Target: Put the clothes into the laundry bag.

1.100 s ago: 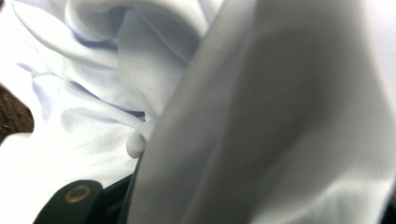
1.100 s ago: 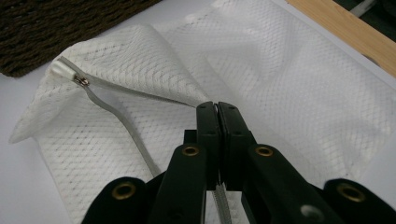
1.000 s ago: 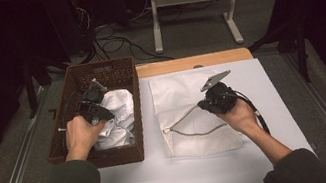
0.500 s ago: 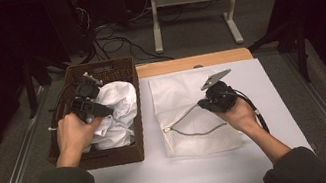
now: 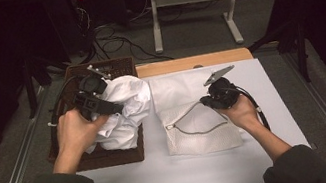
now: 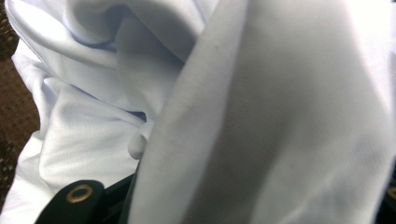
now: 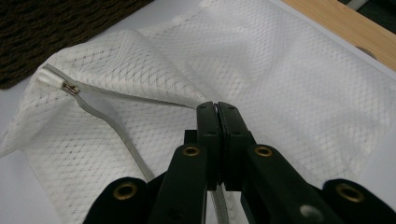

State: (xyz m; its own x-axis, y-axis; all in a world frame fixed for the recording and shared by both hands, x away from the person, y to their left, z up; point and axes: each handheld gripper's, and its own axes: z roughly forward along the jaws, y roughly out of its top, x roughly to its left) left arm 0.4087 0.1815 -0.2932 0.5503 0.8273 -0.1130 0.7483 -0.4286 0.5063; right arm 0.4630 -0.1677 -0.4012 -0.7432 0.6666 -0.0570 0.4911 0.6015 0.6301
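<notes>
A brown wicker basket (image 5: 118, 67) stands at the table's left with a crumpled white garment (image 5: 126, 110) in it. My left gripper (image 5: 112, 108) is shut on a fold of that garment and holds it above the basket. In the left gripper view the white cloth (image 6: 261, 116) hangs between the black jaws and hides their tips. A white mesh laundry bag (image 5: 204, 137) lies flat to the right, its zipper partly undone. My right gripper (image 7: 217, 108) is shut on the bag's zipper edge (image 7: 140, 99), with the zipper pull (image 7: 70, 87) farther off.
A white sheet (image 5: 181, 174) covers the table, with a wooden strip (image 5: 194, 61) along its far edge. Beyond it lie a dark floor, cables (image 5: 115, 34) and a desk frame (image 5: 193, 12). The basket's corner (image 7: 56, 32) is close to the bag.
My left hand has risen and drawn back toward the basket's far left, pulling the white garment up with it. The right hand and the mesh bag have stayed put.
</notes>
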